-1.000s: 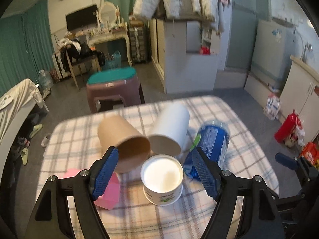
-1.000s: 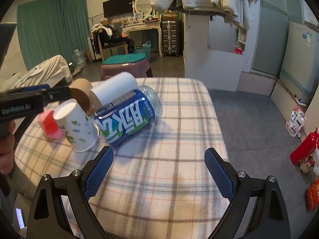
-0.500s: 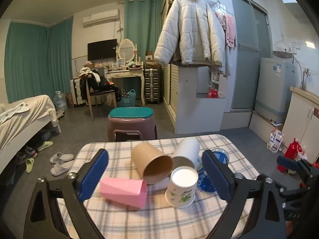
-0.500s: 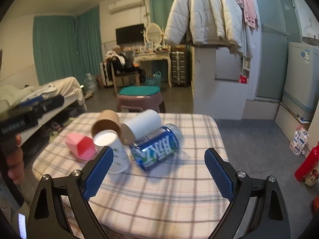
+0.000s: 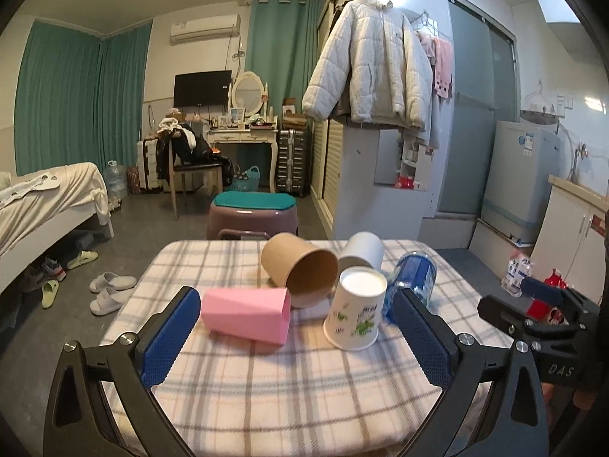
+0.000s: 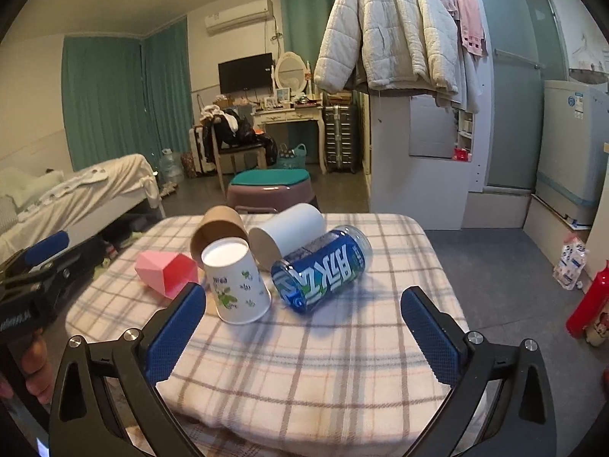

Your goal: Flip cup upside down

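Surface (image 5: 304,388): woven cloth cover, matt, plaid pattern, slightly rumpled at the near edge. White printed cup (image 5: 356,310): paper, smooth, faint sheen on its flat top. Brown cup (image 5: 298,272): kraft paper, matt inside and out. Plain white cup (image 6: 287,234): paper, matt. Pink cup (image 5: 247,314): plastic by its look, faceted, smooth, low gloss. Blue can (image 6: 323,268): glossy printed wrap, reflective. Left gripper fingers (image 5: 169,337): blue textured pads on matt black plastic arms with bright metal screws.

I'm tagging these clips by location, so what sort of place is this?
Most likely a small studio flat or bedsit: a bed, a dressing table with mirror and a washing machine share one room.
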The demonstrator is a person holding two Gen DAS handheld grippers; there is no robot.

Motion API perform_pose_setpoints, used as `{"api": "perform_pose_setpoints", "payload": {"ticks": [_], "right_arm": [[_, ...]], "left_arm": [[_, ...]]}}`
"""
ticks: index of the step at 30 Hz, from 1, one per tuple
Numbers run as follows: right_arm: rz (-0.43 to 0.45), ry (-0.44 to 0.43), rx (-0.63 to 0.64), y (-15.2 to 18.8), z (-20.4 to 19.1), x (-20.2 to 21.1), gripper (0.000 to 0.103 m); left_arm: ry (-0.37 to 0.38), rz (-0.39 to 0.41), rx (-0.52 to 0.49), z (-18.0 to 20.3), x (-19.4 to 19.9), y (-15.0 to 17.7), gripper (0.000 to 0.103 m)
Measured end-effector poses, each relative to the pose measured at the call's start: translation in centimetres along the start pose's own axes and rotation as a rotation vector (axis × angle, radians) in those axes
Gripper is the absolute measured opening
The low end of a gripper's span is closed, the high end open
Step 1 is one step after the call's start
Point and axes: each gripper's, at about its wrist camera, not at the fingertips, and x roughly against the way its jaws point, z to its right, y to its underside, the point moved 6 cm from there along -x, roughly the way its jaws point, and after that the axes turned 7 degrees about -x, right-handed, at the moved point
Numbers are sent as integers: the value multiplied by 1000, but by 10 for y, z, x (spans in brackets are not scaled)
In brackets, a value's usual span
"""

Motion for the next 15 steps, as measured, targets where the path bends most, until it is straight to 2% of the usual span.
{"api": "perform_pose_setpoints", "payload": {"ticks": [5, 15], "right_arm": [[3, 27, -1, 4, -3, 2, 103], [14, 26, -7, 3, -3, 3, 103]], "left_arm": [[18, -18, 10, -5, -1, 8, 103], [18, -17, 11, -8, 2, 10, 103]]}}
